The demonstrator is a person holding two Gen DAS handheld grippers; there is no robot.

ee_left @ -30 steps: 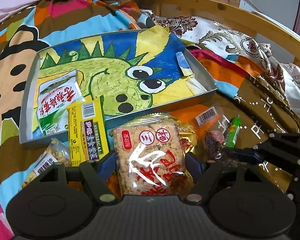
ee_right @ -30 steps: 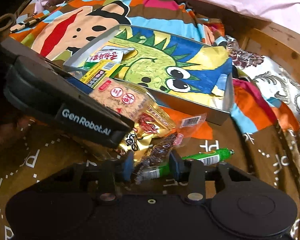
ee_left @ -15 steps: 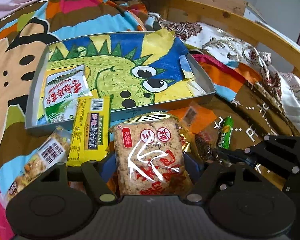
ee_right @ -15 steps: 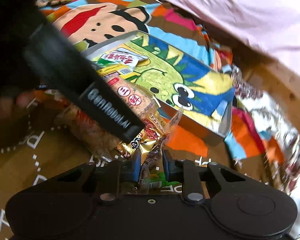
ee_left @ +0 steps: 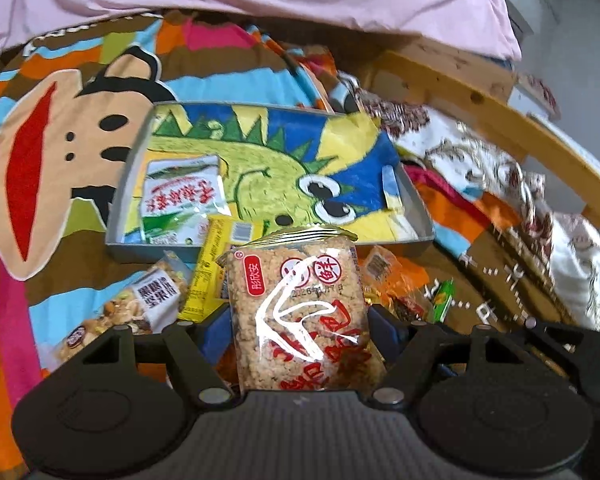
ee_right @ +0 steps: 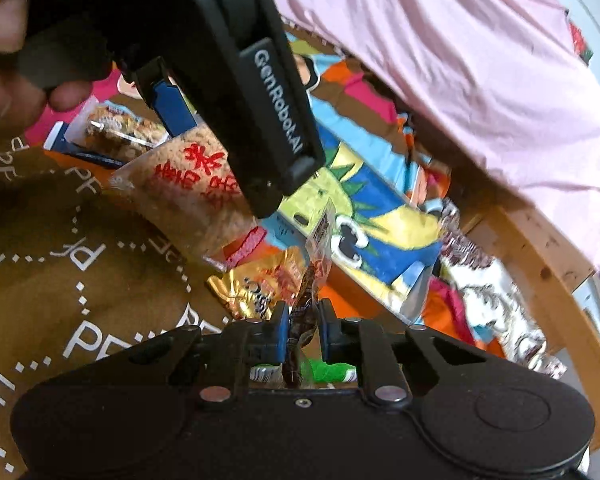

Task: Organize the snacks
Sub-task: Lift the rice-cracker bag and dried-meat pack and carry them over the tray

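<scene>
Bedspread tray point(ee_left: 416, 212) with green-white packet point(ee_left: 182, 200)

The rice cracker pack point(ee_left: 300, 312), clear with red letters, stood upright between the left gripper point(ee_left: 298, 332) fingers. A small dark snack packet point(ee_right: 306, 300) was pinched by the right gripper point(ee_right: 303, 332). The grey tray point(ee_left: 414, 196) held a white-green packet point(ee_left: 180, 196).
</scene>
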